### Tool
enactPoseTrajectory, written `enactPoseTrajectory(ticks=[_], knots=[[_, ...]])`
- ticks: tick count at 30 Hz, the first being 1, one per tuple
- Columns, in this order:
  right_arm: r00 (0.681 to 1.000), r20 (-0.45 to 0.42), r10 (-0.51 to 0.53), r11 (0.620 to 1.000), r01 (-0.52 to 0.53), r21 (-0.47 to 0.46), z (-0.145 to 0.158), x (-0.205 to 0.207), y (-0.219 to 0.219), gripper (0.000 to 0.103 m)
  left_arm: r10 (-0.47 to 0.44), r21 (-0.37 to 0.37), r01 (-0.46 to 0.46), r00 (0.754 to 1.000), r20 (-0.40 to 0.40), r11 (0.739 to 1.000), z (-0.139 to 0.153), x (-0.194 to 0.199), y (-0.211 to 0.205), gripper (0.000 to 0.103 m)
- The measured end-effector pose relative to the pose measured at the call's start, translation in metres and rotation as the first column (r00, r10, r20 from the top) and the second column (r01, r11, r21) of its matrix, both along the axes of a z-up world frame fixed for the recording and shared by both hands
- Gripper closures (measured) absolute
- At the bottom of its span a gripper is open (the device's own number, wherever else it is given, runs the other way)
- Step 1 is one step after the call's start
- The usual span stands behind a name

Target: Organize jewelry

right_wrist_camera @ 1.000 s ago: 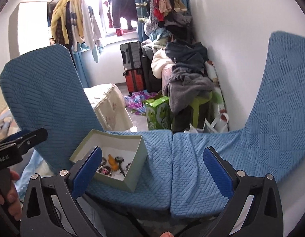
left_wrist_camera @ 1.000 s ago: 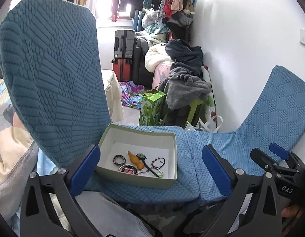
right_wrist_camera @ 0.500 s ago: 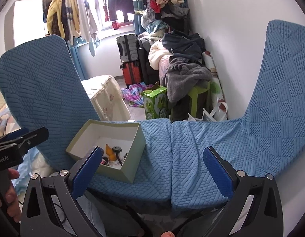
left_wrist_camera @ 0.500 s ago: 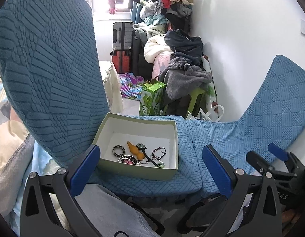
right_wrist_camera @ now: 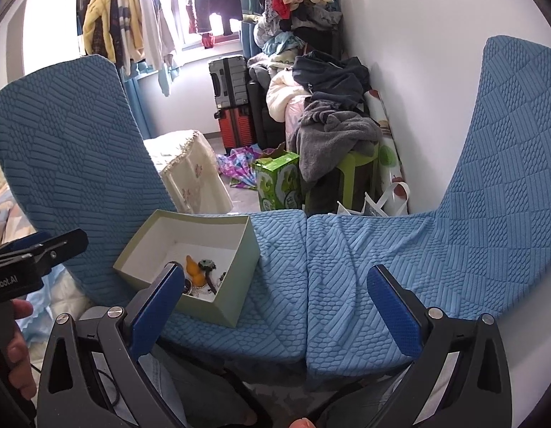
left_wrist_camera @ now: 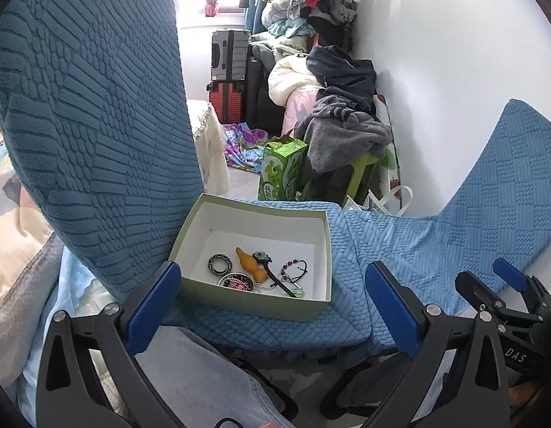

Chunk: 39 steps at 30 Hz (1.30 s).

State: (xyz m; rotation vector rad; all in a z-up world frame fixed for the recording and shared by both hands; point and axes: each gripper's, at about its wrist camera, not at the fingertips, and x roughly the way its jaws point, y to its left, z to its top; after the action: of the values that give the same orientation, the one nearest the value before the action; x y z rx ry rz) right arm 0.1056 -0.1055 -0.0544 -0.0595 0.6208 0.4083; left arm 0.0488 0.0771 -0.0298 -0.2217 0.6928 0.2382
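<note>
Left tool (left_wrist_camera: 271, 306): hovering low in front of the left seat cushion, blue pads spread wide, gripping nothing. Its left pad is overlapping the near left corner of the box in the left wrist view.

Right tool (right_wrist_camera: 275, 306): also standing wide apart and carrying nothing, hanging over the front edge of the two seat cushions (right_wrist_camera: 307, 285), roughly at the seam between them. In the left wrist view the right tool is showing at the far right edge; in the right wrist view the left tool is showing at the far left, a hand wrapping its handle.

Pale green box (left_wrist_camera: 254, 303): sitting open on the left seat cushion (left_wrist_camera: 275, 328), just beside the left chair back (left_wrist_camera: 90, 125). White interior.

Jewelry is lying in the near half of the box, on its floor:
- patterned ring (left_wrist_camera: 220, 265), leftmost
- orange piece (left_wrist_camera: 251, 264), just right of the ring
- round pink-centred piece (left_wrist_camera: 240, 281), near the front wall
- dark hair stick with flower head (left_wrist_camera: 273, 274), lying diagonally
- beaded bracelet (left_wrist_camera: 293, 269), rightmost, partly under the stick

Behind the chairs: green carton (left_wrist_camera: 283, 171) standing on the floor, grey clothes heaped on a green stool (left_wrist_camera: 361, 174), suitcases (left_wrist_camera: 228, 75) stacked further back by the window, garments hanging above.
</note>
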Motion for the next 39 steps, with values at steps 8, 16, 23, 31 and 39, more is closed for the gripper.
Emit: enactPoseTrajectory(ticks=[8,16,23,31,39], knots=[[1.000,0.006,0.006,1.000,-0.006,-0.004,-0.0002,0.0019,0.0030,0.000,-0.005,0.011,0.005,1.000,-0.009,1.000,-0.0002,0.0002,0.0014,0.001],[1.000,0.004,-0.002,1.000,0.002,-0.007,-0.0017,0.0028,0.0022,0.000,0.004,0.004,-0.004,1.000,-0.011,1.000,-0.0006,0.0000,0.0034,0.001],[1.000,0.006,-0.002,1.000,0.003,-0.023,-0.0038,0.0021,0.0021,0.000,-0.008,0.008,0.008,1.000,-0.004,1.000,-0.0011,-0.0003,0.0017,0.001],[1.000,0.005,-0.009,1.000,0.009,-0.022,-0.0036,0.0007,0.0017,0.000,-0.003,0.002,0.003,1.000,-0.006,1.000,-0.0043,-0.0002,0.0024,0.001],[1.000,0.001,-0.013,1.000,0.013,-0.024,-0.0041,0.0006,0.0014,0.000,-0.002,0.003,0.002,1.000,-0.007,1.000,-0.0042,-0.0004,0.0023,0.001]])
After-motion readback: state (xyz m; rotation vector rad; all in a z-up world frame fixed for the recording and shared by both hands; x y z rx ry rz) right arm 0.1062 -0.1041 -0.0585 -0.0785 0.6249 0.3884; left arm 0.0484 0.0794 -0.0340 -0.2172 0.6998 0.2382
